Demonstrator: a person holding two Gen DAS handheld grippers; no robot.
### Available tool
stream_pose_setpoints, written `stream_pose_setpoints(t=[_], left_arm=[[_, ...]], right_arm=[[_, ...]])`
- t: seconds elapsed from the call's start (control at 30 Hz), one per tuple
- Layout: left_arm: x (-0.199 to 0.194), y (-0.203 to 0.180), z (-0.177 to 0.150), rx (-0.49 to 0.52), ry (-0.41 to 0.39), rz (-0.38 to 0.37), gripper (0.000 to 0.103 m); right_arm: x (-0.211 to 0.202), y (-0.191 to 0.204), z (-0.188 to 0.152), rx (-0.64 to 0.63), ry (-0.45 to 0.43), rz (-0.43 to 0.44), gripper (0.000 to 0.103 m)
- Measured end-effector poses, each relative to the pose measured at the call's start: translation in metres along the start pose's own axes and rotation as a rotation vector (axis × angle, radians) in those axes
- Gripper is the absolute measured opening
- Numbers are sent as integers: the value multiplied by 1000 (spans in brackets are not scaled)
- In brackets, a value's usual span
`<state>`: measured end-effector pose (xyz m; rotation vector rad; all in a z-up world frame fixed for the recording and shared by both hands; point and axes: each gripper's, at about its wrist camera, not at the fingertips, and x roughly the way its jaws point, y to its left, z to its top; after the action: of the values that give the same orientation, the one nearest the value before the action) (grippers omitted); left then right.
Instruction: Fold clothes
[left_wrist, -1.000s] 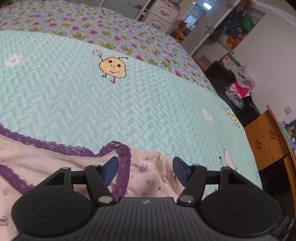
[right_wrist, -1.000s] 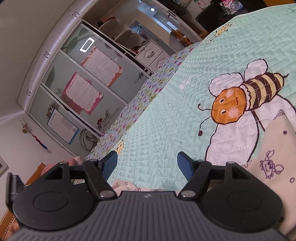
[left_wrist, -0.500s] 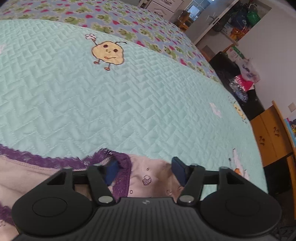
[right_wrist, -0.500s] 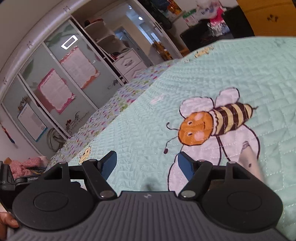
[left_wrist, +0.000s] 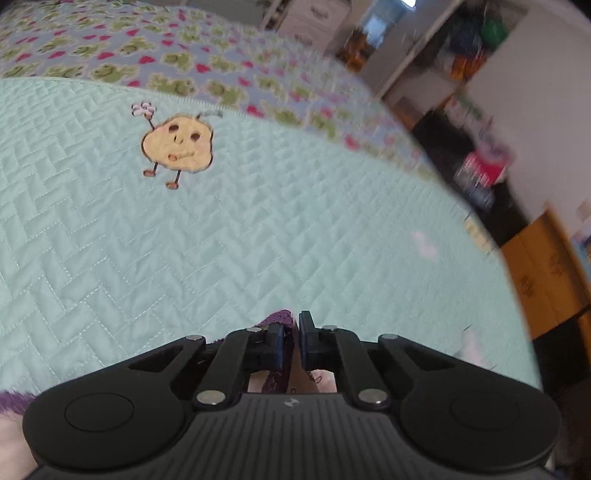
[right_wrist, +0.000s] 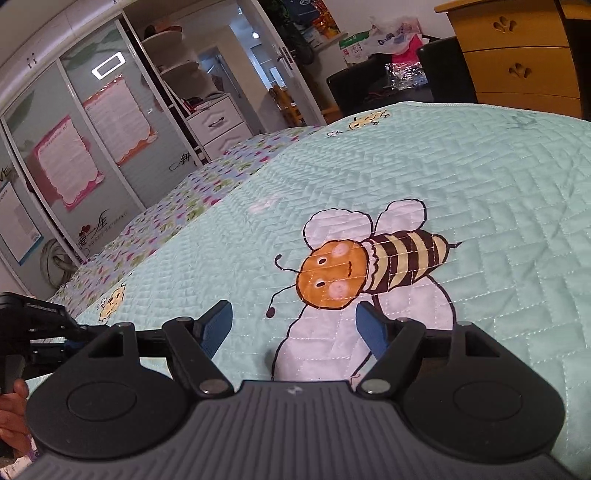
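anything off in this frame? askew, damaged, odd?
Nothing stands out. Left gripper is closing on the garment's purple lace edge; right gripper hangs open over the bee on the quilt.

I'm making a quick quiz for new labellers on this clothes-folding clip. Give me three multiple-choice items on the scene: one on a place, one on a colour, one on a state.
1. Where is the big bee picture?
A. on the wardrobe door
B. on the green quilt, ahead of the right gripper
C. on the yellow drawers

2. What colour is the lace trim at the left gripper?
A. purple
B. orange
C. white

3. How is the right gripper?
A. shut on the quilt
B. shut on a sleeve
C. open, nothing between its fingers

Answers:
1 B, the bee is stitched into the green quilt just past the fingers.
2 A, purple lace shows between the closing jaws.
3 C, the fingers stand wide apart over bare quilt.
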<state>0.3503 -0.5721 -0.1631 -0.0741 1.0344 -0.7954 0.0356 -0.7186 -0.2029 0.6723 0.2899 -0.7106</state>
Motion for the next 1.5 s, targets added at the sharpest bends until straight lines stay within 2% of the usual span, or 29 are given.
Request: stream_pose_setpoints(t=[0.03,0.13,0.2,0.27,0.33,0.43,0.5,0.57,0.6,0.67,0.73,0.83,0.93,1.0,1.07,1.13,1.2,1.33,1.5], left_arm=[[4,1,0,13,20,17,8],[-1,10,5,-17,55,-3,14],[-12,12,13,-24,95,-5,37],[-29,12,22,1,109,-2,40],[-45,13,29,20,158,-11,48],[-81,13,30,81,114,-9,47],[-101,17,28,105,108,-48,47],[-110,17,24,162,141,-70,53],[-111,16,21,190,157,-87,60],[-108,8,15,225,149,-90,60],[-101,-2,13,246,86,-47,60],[-98,-2,22,164,-45,18,60],[-114,19,35,75,-122,86,63],[-124,43,38,60,-136,183,67],[-135,76,33,50,-132,301,67],[-143,111,20,56,-107,422,67],[-145,139,6,73,-69,505,67],[-141,166,-11,141,-9,526,67],[-144,176,-17,184,-29,488,67]], right_arm=[[0,0,-1,-6,1,1,77],[1,2,-3,-16,2,5,80],[1,1,-3,-13,2,8,81],[1,1,-2,-13,1,9,81],[3,1,-3,-15,1,8,81],[3,2,-3,-21,0,8,81],[4,3,-3,-24,-1,6,82],[4,5,-4,-34,-3,-1,82],[4,6,-4,-43,-5,-7,82],[5,9,-5,-63,-5,-15,82],[5,13,-6,-83,-4,-23,82],[5,12,-6,-83,-7,-29,82],[5,15,-6,-112,-2,-53,82],[6,18,-6,-135,17,-46,82],[5,18,-3,-128,43,25,82],[0,20,0,-100,53,161,82],[-9,32,-1,-132,37,261,82],[-13,59,-14,-234,42,319,82],[-6,56,-15,-211,71,278,82]])
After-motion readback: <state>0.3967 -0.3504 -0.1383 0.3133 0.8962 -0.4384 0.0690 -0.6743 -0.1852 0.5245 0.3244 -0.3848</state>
